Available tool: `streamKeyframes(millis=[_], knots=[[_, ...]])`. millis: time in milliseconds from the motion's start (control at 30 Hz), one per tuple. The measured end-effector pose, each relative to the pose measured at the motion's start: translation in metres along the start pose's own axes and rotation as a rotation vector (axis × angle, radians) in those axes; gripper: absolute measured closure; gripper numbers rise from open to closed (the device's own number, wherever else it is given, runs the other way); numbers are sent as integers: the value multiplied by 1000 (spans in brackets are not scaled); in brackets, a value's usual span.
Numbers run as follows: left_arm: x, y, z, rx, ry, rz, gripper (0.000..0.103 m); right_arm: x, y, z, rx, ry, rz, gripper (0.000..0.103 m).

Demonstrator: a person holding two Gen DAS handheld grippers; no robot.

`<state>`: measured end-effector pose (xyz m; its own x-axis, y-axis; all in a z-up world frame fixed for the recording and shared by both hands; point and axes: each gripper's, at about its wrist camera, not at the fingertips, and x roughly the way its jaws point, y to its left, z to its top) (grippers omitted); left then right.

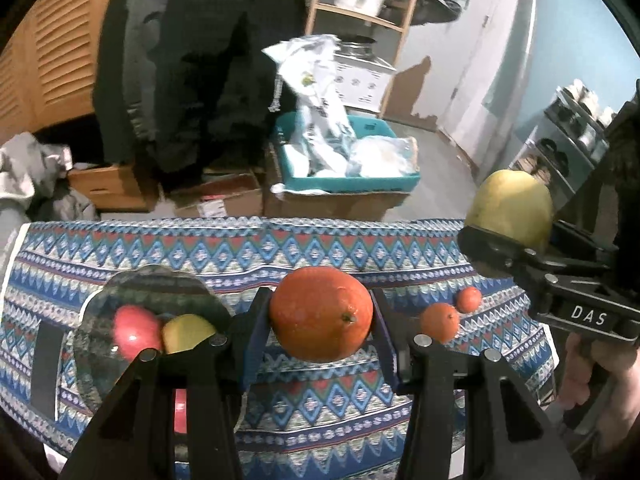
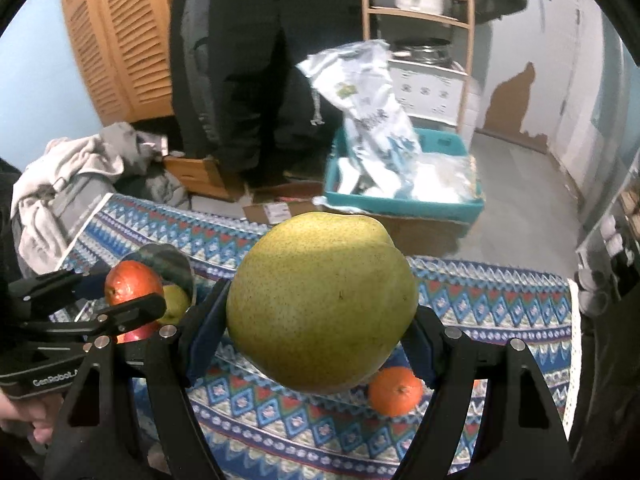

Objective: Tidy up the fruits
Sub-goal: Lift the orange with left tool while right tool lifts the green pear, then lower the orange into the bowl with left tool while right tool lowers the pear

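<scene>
- Left gripper [image 1: 321, 316]: fingers clamped on an orange [image 1: 321, 314], held above the cloth [image 1: 320, 408].
- Right gripper [image 2: 320, 320]: fingers clamped on a pear [image 2: 322, 304], held aloft.
- Plate [image 1: 100, 360], left: red apple [image 1: 136, 332], yellow fruit [image 1: 186, 332].
- Two small oranges [image 1: 439, 322] lie on the cloth, right.

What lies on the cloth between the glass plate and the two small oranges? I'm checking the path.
In the left wrist view, only bare patterned cloth separates the plate from the small oranges.
</scene>
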<state>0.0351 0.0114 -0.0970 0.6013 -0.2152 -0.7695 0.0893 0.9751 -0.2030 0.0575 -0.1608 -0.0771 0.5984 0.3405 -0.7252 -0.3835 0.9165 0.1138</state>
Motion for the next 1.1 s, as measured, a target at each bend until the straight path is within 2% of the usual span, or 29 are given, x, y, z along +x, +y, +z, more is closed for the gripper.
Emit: streamKeyframes(millis=[533, 1100], knots=[[-26, 79, -9, -136, -33, 78, 54, 30, 79, 28, -89, 11, 98, 25], [-24, 150, -33, -258, 2, 165, 54, 79, 147, 39, -159, 70, 176, 25]])
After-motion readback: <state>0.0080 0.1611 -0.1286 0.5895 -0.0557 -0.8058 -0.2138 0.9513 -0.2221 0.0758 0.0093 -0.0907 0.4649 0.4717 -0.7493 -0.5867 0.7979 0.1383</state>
